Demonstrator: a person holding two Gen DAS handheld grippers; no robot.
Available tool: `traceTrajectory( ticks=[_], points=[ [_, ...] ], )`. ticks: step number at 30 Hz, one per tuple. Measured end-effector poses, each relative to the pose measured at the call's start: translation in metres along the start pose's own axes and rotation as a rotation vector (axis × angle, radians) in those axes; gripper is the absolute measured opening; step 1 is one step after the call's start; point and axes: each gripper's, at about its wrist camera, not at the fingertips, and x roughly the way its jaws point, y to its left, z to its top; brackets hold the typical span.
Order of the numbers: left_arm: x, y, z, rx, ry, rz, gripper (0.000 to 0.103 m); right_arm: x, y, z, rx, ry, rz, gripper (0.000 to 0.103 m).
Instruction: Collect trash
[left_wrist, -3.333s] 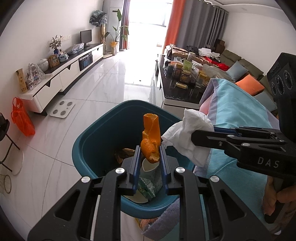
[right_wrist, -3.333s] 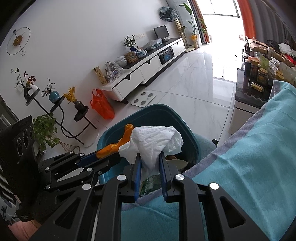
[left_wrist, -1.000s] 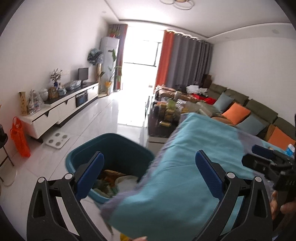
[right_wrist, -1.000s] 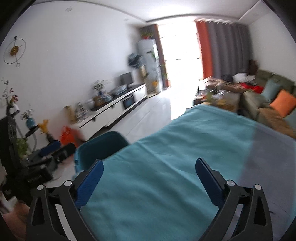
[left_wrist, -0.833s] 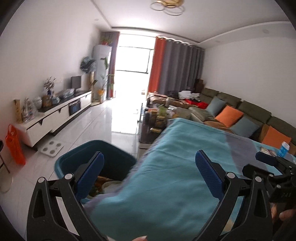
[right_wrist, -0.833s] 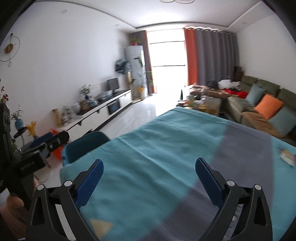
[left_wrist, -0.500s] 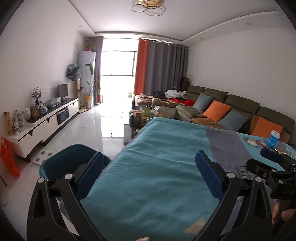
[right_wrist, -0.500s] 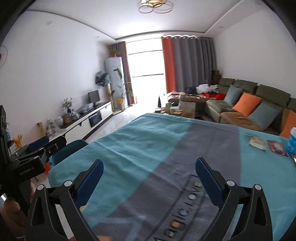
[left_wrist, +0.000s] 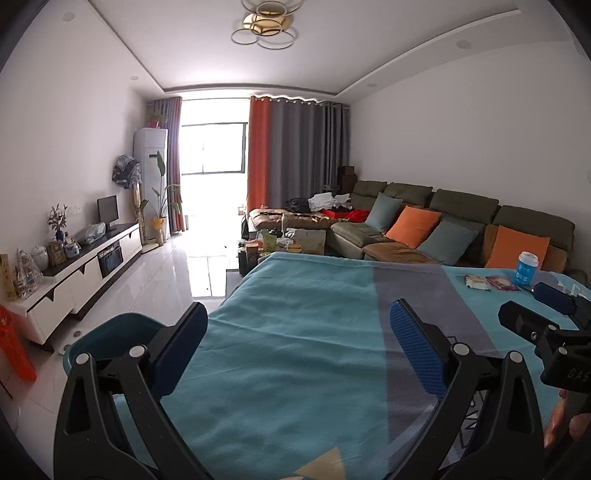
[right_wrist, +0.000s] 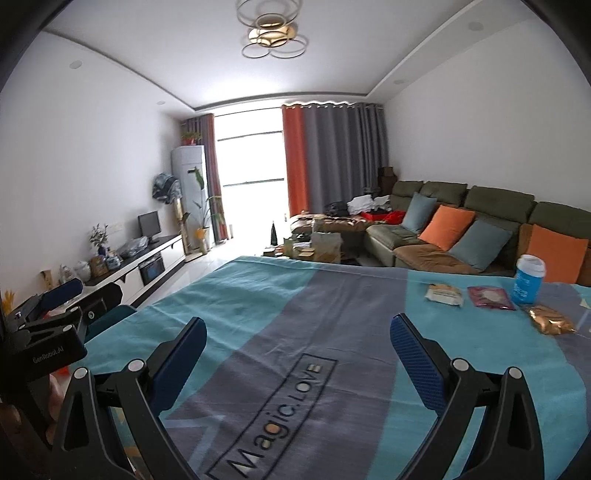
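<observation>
left tool (left_wrist: 297, 339) wide open, empty | right tool (right_wrist: 298, 345) wide open, empty | both above bench (right_wrist: 332, 295) | bin (left_wrist: 107, 332) beside bench edge

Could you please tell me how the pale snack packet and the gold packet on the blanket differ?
The pale snack packet is cream coloured and lies flat, left of the maroon packet; the gold packet is shiny, crumpled and puffier, right of it and nearer the camera, just below the blue cup. Both lie loose on the blanket, out of either tool's grasp.
</observation>
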Motion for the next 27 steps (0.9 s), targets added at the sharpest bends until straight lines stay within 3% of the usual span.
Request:
traceTrajectory(
  ticks=[7, 27],
  points=[
    [-0.007, -0.009, 0.006, 0.008, -0.065, 0.005, 0.097, -0.010, -0.015, 0.000, 0.033, -0.033, -0.052, 0.096],
    [-0.003, -0.010, 0.012, 0.036, -0.113, 0.043, 0.097, -0.016, -0.017, 0.007, 0.034, -0.068, -0.085, 0.096]
  ],
)
